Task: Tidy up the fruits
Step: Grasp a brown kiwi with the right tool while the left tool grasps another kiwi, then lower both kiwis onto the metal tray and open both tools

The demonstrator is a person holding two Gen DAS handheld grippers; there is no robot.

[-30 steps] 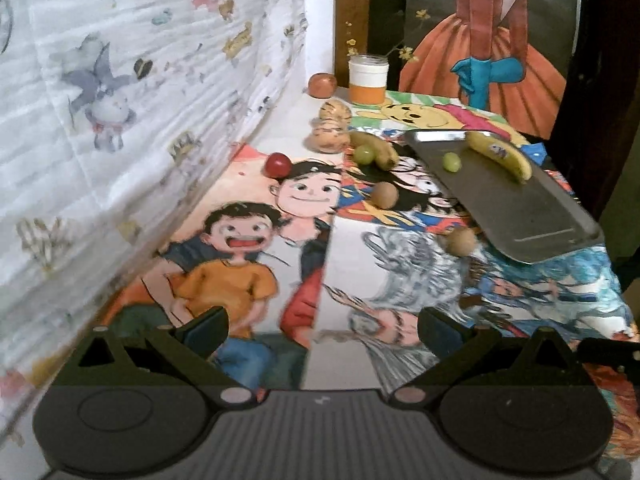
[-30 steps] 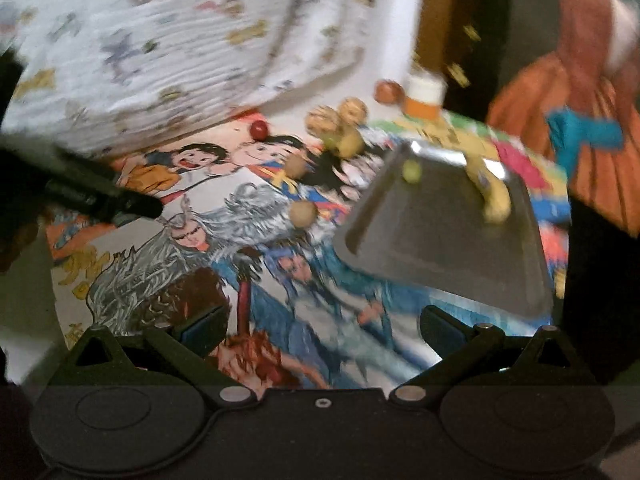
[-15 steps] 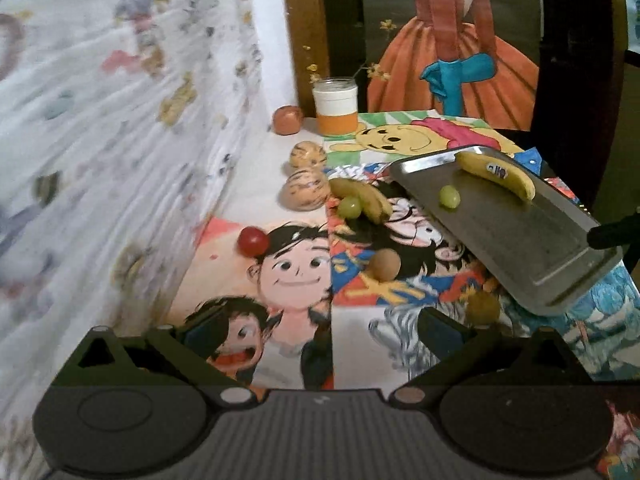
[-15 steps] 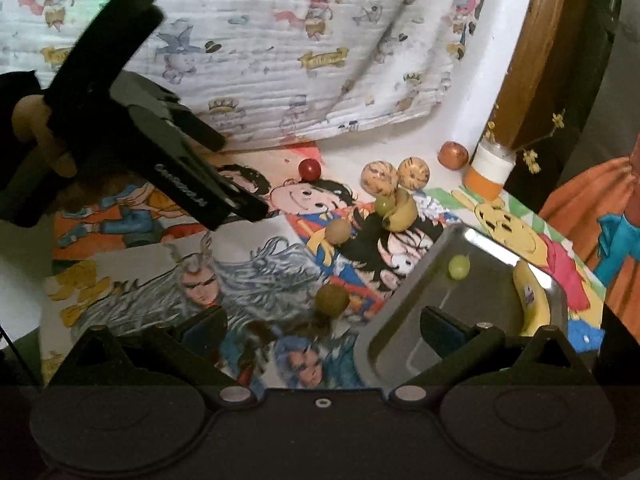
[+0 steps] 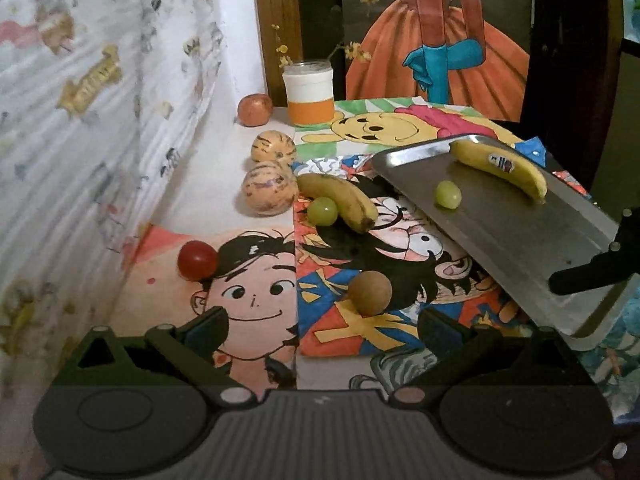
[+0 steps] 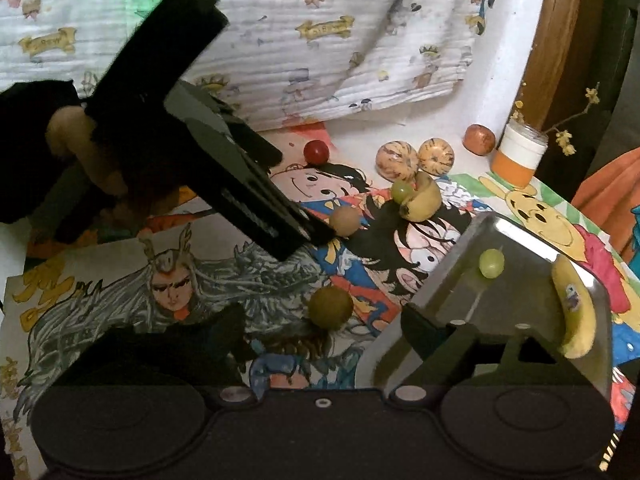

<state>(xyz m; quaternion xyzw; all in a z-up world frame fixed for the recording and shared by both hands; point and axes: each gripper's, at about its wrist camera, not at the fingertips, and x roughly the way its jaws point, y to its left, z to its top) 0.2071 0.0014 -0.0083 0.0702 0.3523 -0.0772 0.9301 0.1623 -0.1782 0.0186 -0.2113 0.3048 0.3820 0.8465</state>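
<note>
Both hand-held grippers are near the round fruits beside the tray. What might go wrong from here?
The right hand-held gripper is closing with the olive fruit between its tips, but one finger overlaps the tray corner. It may snag the rim and set the loose grape rolling. The left hand-held gripper is open near the brown fruit; a nudge could roll it away.

The tray (image 5: pixel 516 236) is smooth brushed metal with a dull sheen. Matt paper drawings (image 5: pixel 256 288) cover the table, and the backdrop cloth (image 6: pixel 320 40) looks crinkled. The grapes (image 5: pixel 448 195) are glossy.
</note>
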